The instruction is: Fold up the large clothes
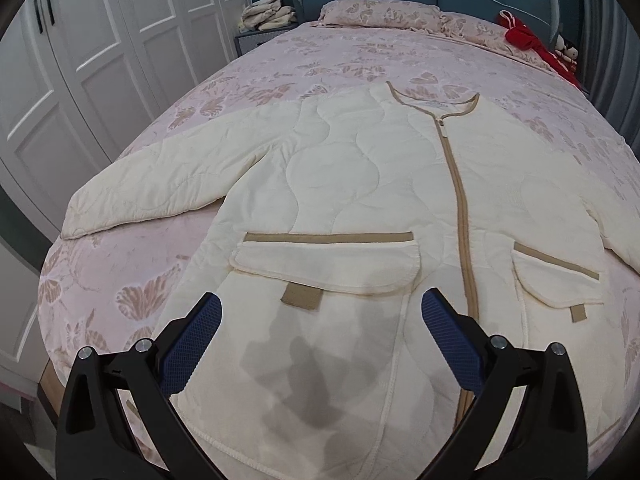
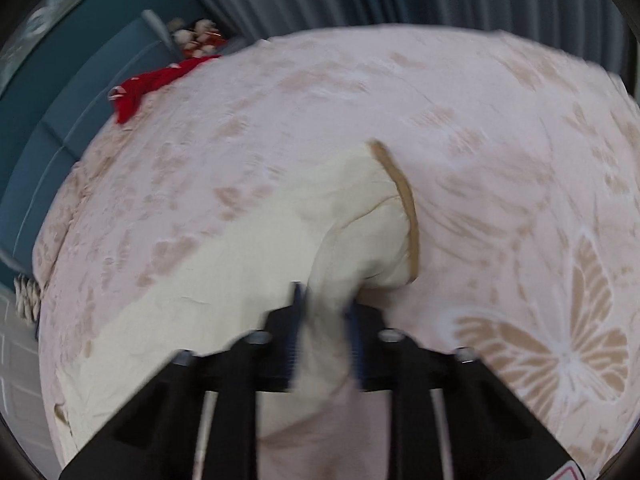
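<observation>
A cream quilted jacket [image 1: 360, 184] with tan zipper and pocket trim lies flat, front up, on the bed. Its left sleeve [image 1: 160, 184] stretches out toward the bed's left edge. My left gripper [image 1: 320, 312] is open and empty, hovering over the jacket's lower left pocket. In the right wrist view, my right gripper [image 2: 324, 304] is shut on the jacket's right sleeve [image 2: 360, 220] just behind its tan cuff [image 2: 404, 200], and holds it raised off the bedspread. That view is blurred.
The bed [image 1: 340, 52] has a pink butterfly bedspread [image 2: 520, 160] and a pillow [image 1: 376, 12] at the head. A red garment [image 1: 528, 36] lies at the far right corner. White wardrobe doors [image 1: 80, 60] stand left. Folded clothes [image 1: 268, 12] sit on a nightstand.
</observation>
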A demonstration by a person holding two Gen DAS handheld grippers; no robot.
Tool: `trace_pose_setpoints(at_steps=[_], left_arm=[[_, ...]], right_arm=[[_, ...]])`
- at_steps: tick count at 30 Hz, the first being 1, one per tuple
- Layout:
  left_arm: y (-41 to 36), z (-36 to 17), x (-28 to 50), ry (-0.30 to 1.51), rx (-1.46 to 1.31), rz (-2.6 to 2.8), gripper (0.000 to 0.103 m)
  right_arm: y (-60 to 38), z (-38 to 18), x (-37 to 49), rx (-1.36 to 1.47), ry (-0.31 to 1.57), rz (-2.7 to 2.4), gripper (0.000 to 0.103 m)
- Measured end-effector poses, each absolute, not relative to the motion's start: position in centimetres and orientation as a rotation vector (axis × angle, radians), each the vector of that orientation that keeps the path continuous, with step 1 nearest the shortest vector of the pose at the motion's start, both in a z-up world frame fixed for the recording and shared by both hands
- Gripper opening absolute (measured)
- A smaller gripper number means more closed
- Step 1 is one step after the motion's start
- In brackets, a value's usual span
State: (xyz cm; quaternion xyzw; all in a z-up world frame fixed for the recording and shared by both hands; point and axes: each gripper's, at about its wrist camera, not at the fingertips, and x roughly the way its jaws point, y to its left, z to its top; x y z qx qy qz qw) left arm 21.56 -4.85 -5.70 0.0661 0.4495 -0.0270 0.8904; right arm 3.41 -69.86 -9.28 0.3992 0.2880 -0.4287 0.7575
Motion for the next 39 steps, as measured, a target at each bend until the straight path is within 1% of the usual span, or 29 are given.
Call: trace_pose_setpoints(at_steps=[1, 5, 7, 10, 12, 15, 18, 24, 25, 27, 29, 30, 31, 32, 33, 34, 36, 39], left_arm=[[-4.6, -5.8, 21.8, 0.937, 0.133, -0.054, 0.097], [-3.2, -6.2, 22.4, 0.949, 0.109, -0.036, 0.095], [-2.4, -6.2, 22.6, 0.952, 0.093, -0.029, 0.095], [-1.0, -6.1, 22.8, 0.95, 0.059, -0.013, 0.095], [0.0, -5.9, 23.1, 0.951, 0.034, -0.005, 0.095], [1.4, -5.7, 23.5, 0.949, 0.001, 0.004, 0.095], [2.9, -5.4, 24.0, 0.943, -0.024, 0.009, 0.095], [5.0, -5.1, 25.6, 0.938, -0.06, 0.001, 0.095], [5.0, -5.1, 25.8, 0.938, -0.066, -0.005, 0.095], [5.2, -5.1, 26.6, 0.941, -0.096, -0.033, 0.095], [5.2, -5.2, 27.5, 0.949, -0.145, -0.062, 0.095], [5.1, -5.2, 27.9, 0.953, -0.166, -0.076, 0.095], [5.0, -5.3, 28.7, 0.96, -0.203, -0.096, 0.095], [4.8, -5.5, 29.5, 0.971, -0.24, -0.11, 0.095], [4.5, -5.7, 30.1, 0.978, -0.272, -0.126, 0.095], [4.1, -6.0, 31.0, 0.993, -0.316, -0.144, 0.095], [3.1, -6.6, 32.7, 1.019, -0.396, -0.182, 0.095], [0.4, -7.8, 35.5, 1.055, -0.497, -0.252, 0.095]], right_arm=[[-69.1, -8.0, 4.4, 0.848, 0.597, -0.892, 0.011], [-64.1, -1.7, 9.9, 0.711, 0.523, -0.69, 0.01], [-58.9, 2.2, 14.4, 0.615, 0.496, -0.507, 0.009], [-50.7, 5.4, 20.4, 0.507, 0.504, -0.27, 0.009], [-45.8, 6.1, 23.6, 0.47, 0.521, -0.147, 0.009], [-37.8, 5.1, 28.6, 0.421, 0.581, 0.017, 0.009], [-29.7, 1.6, 33.2, 0.36, 0.682, 0.125, 0.008], [-20.2, -4.4, 36.8, 0.309, 0.822, 0.211, 0.008], [-19.2, -5.6, 37.0, 0.297, 0.854, 0.231, 0.011], [-16.9, -7.3, 37.3, 0.257, 0.907, 0.258, 0.018], [-16.2, -7.9, 36.4, 0.235, 0.927, 0.276, 0.025], [-16.2, -7.7, 35.8, 0.239, 0.926, 0.284, 0.033], [-16.7, -7.1, 34.7, 0.26, 0.906, 0.286, 0.043], [-17.5, -6.6, 33.9, 0.286, 0.883, 0.279, 0.048], [-18.4, -6.2, 32.7, 0.321, 0.856, 0.267, 0.055], [-20.1, -5.7, 31.0, 0.367, 0.829, 0.248, 0.057], [-24.4, -4.9, 27.6, 0.449, 0.792, 0.168, 0.058], [-30.1, -5.7, 23.6, 0.528, 0.782, 0.018, 0.059]])
